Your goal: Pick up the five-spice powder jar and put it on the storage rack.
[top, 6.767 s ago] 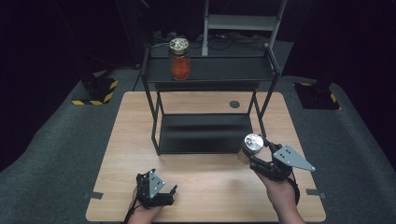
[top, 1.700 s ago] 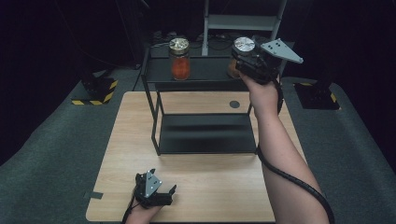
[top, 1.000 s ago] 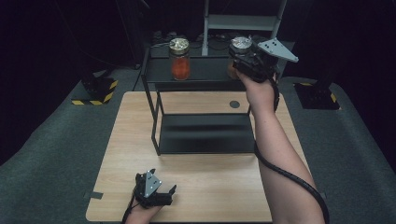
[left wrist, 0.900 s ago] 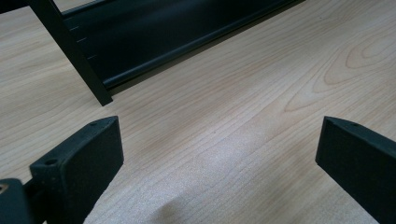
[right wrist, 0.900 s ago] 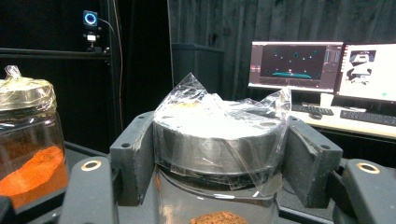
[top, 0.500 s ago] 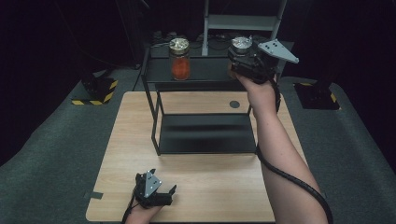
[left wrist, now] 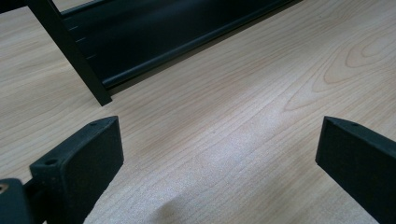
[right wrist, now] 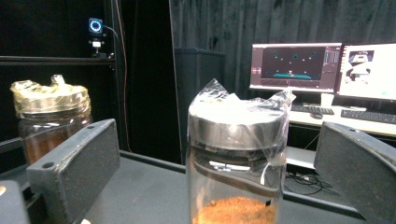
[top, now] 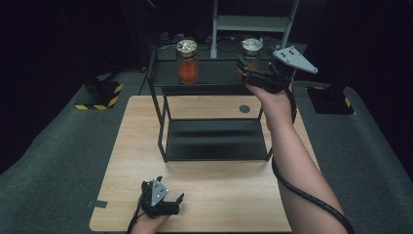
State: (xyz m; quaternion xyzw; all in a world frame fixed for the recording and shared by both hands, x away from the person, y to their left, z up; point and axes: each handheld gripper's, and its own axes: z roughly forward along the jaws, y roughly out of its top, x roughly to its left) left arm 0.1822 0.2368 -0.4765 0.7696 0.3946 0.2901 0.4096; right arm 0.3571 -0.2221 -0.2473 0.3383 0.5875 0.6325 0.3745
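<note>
My right gripper (right wrist: 219, 172) stands wide open, jaws clear on either side of the silver-lidded glass jar of orange powder (right wrist: 236, 158) on the black metal rack's top shelf (top: 214, 73); my left gripper (top: 158, 197) rests open on the light wooden table (top: 229, 195)

Table (top: 209, 195) lit from above, dark surroundings, glare on monitors (right wrist: 322, 67), soft focus

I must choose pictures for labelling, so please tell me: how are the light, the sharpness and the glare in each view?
High view: wooden table well lit, surroundings almost black, mild softness. Left gripper view: even light, wood grain sharp, near black jaws slightly soft. Right gripper view: silver-lidded glass jar sharp between the jaws, plastic wrap glints, two bright monitors glare behind; the gold-lidded glass jar is dimmer.
</note>
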